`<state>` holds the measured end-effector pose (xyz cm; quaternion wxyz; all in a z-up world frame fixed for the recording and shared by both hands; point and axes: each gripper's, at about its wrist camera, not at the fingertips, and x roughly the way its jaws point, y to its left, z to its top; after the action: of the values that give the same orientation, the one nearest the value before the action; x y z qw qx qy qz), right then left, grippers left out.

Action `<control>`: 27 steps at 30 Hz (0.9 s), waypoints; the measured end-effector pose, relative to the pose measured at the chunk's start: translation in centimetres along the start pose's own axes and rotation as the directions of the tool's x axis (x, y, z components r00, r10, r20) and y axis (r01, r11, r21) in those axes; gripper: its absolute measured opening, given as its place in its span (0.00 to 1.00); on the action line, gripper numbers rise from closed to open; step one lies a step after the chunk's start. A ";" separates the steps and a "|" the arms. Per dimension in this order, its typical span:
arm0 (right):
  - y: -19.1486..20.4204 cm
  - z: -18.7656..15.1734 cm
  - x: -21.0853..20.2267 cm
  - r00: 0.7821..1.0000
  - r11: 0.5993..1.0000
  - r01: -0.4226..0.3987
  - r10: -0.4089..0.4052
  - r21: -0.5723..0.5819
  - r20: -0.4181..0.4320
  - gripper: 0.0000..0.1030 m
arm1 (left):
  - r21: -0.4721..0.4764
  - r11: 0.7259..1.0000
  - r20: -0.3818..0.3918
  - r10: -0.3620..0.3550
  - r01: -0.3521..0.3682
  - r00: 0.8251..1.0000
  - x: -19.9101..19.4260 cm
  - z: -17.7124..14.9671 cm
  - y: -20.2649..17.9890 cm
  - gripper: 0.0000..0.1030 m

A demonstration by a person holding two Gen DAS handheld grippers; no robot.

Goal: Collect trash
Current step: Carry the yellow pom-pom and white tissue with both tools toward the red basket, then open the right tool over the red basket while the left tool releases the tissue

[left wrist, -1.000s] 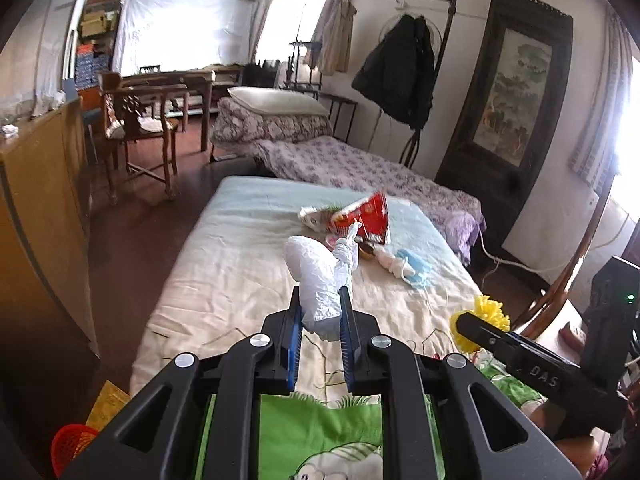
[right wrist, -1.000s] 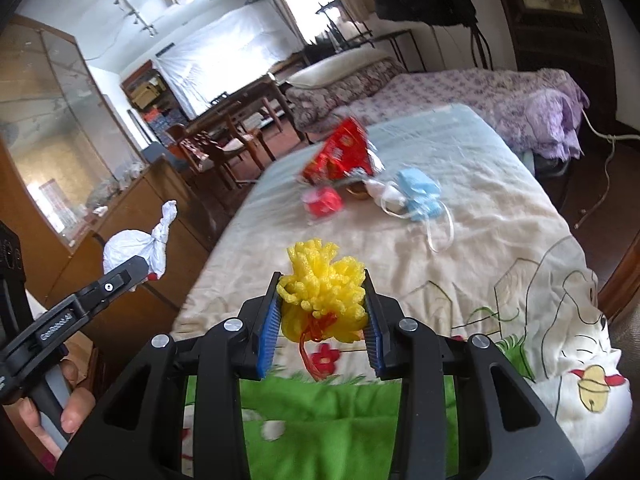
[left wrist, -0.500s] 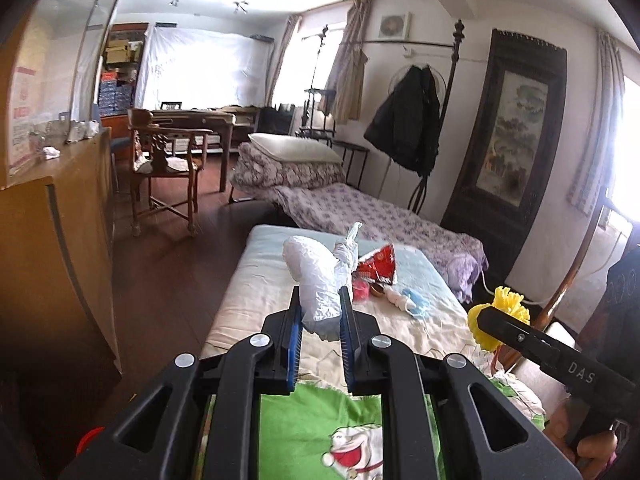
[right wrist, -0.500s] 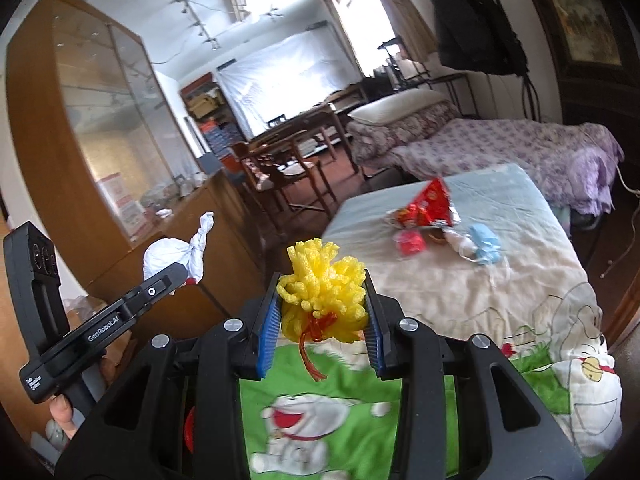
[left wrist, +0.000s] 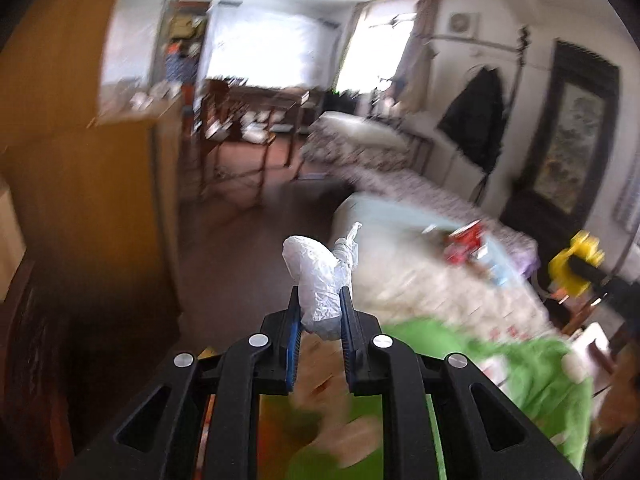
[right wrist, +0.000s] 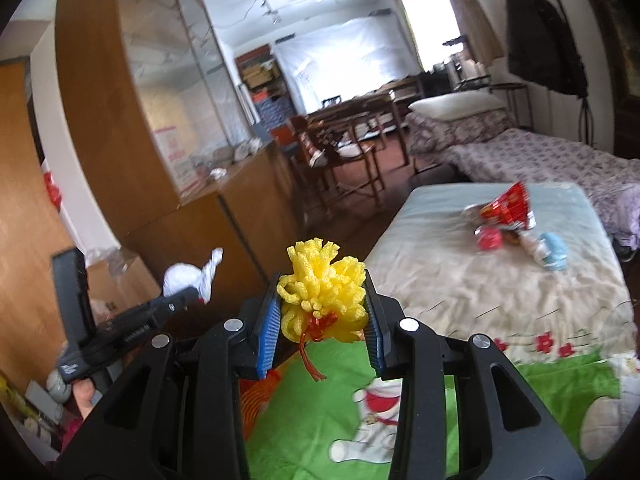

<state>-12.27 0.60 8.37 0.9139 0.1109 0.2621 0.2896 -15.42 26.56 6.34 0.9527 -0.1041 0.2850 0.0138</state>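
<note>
The left gripper [left wrist: 319, 314] pinches a knotted white plastic bag [left wrist: 320, 276] at its belly, knot up at 1 o'clock, so it won't slip. The right gripper [right wrist: 322, 322] clamps a yellow foam pompom [right wrist: 324, 288], red ribbon dangling. A red snack wrapper [right wrist: 508, 206] and blue mask [right wrist: 554, 254] lie uncollected on the bed [right wrist: 460, 280], at 2 o'clock

A bed [right wrist: 460, 280] is carrying the loose items, all well beyond its green cartoon blanket [right wrist: 400, 400], toward the bed's far end. A red snack wrapper [right wrist: 508, 204] is lying there. Just in front of the wrapper a small red cup [right wrist: 489, 239] is sitting, and beside the cup a pale blue mask [right wrist: 554, 254] is resting.
</note>
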 end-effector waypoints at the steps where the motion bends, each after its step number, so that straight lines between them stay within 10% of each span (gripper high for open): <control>1: 0.3 -0.2 0.6 1.000 1.000 -0.004 0.004 -0.004 -0.013 0.37 | -0.010 1.000 -0.027 0.018 -0.018 0.999 0.3 -1.2 1.3 0.17; 5: 2.1 -1.5 3.3 0.996 0.999 -0.017 0.014 -0.039 -0.086 0.37 | -0.066 0.994 -0.143 0.076 -0.086 0.987 2.1 -5.8 6.4 0.25; 7: 3.0 -2.0 4.6 0.993 0.998 -0.023 0.016 -0.052 -0.120 0.37 | -0.096 0.987 -0.212 0.107 -0.130 0.971 3.4 -7.9 9.0 0.49; 13: 5.5 -3.7 8.1 0.978 0.994 -0.048 0.027 -0.097 -0.207 0.37 | -0.248 0.939 -0.318 0.153 -0.237 0.936 3.8 -12.6 16.2 0.80; 21: 10.7 -6.6 13.3 0.930 0.974 -0.148 0.078 -0.171 -0.360 0.38 | -0.322 0.852 -0.300 0.321 -0.412 0.898 1.2 -12.4 21.3 0.92; 27: 15.1 -8.9 16.8 0.882 0.945 -0.239 0.113 -0.226 -0.458 0.38 | -0.249 0.798 -0.302 0.475 -0.549 0.827 0.2 -12.7 23.0 0.93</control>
<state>-12.54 23.14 -0.70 0.8071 -0.0618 0.4069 0.4232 -24.13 46.44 -8.49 0.8438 -0.1790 0.4020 0.3073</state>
